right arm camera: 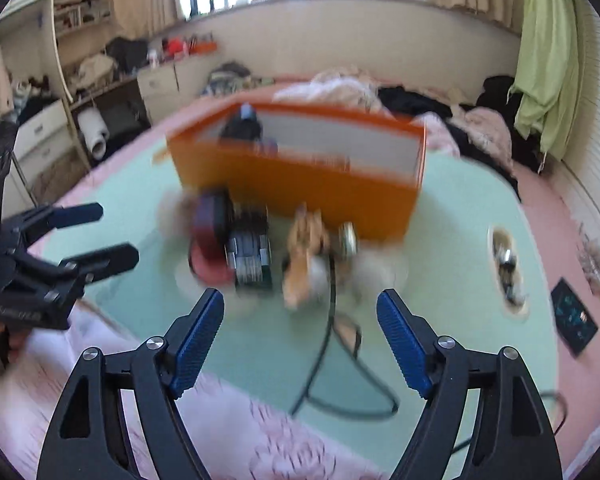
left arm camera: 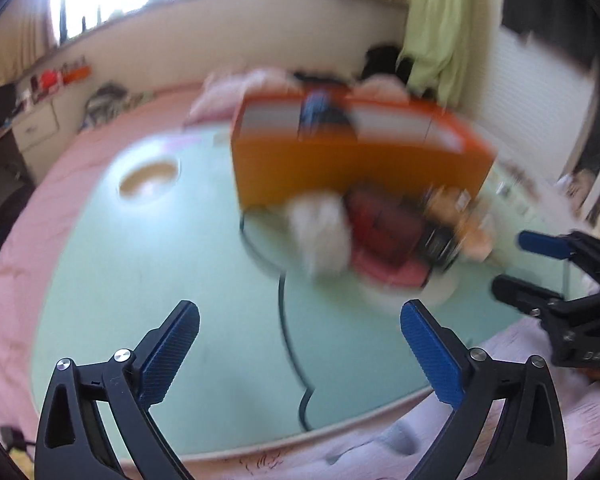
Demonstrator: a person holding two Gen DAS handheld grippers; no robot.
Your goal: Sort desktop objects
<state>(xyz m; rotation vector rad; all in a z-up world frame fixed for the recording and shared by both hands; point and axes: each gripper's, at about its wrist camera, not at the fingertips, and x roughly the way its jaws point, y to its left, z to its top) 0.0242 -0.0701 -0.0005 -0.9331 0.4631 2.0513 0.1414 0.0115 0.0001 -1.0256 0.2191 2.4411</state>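
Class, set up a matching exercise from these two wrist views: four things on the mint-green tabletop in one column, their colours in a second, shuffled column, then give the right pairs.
Things:
1. storage box
2. cable
3. round case
4. stuffed toy

Colours:
A. black
B. tan
C. orange
D. dark red

Pairs: 1-C, 2-A, 3-D, 4-B
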